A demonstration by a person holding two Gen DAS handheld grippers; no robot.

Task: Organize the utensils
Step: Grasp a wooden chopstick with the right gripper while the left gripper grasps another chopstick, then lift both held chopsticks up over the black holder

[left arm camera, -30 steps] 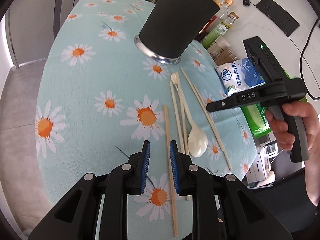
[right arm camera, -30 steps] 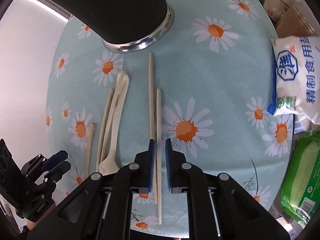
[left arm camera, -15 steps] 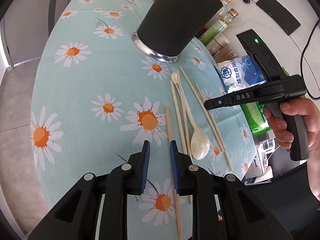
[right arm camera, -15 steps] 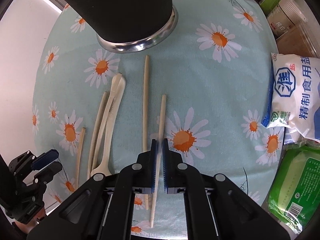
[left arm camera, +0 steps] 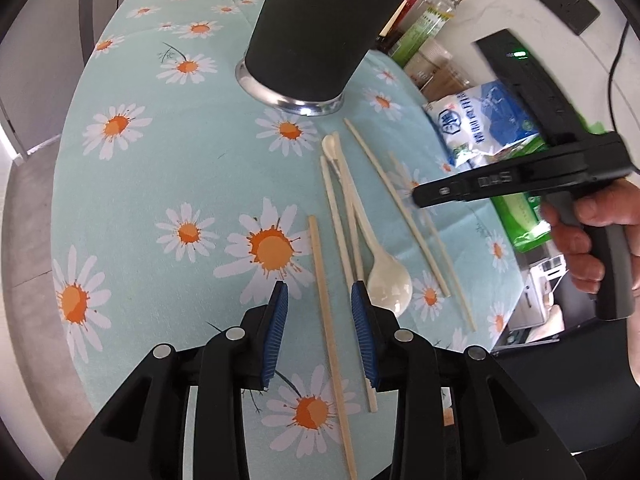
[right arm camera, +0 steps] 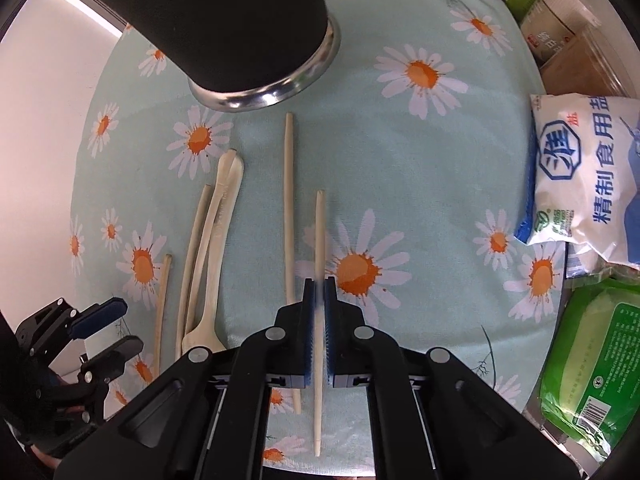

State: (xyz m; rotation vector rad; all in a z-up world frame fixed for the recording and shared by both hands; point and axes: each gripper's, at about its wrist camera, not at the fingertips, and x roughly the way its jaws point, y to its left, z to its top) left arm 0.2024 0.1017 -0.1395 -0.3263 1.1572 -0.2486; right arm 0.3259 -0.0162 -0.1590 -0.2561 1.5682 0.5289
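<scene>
Several pale wooden chopsticks and a white spoon (left arm camera: 390, 284) lie on the daisy tablecloth (left arm camera: 168, 168) in front of a black utensil cup (left arm camera: 316, 28) with a steel base. My left gripper (left arm camera: 320, 308) hovers low over the leftmost chopstick (left arm camera: 320, 264). Its jaws are opening, and the stick lies between the blue pads untouched. In the right wrist view my right gripper (right arm camera: 319, 284) points down and is shut on the rightmost chopstick (right arm camera: 319, 232). A second chopstick (right arm camera: 289, 200) lies just left of it. The spoon (right arm camera: 216, 240) and the left gripper (right arm camera: 120, 326) show at the left.
A white and blue salt bag (right arm camera: 580, 184) and a green packet (right arm camera: 592, 360) sit at the cloth's right edge. Bottles (left arm camera: 432, 20) and boxes stand behind the cup. A person's hand (left arm camera: 592, 240) holds the right gripper's handle. The table's left edge drops to the floor.
The left jaws have spread wider and shifted right, so the leftmost chopstick now lies between them. The right jaws have shut on the rightmost chopstick, which has tilted slightly.
</scene>
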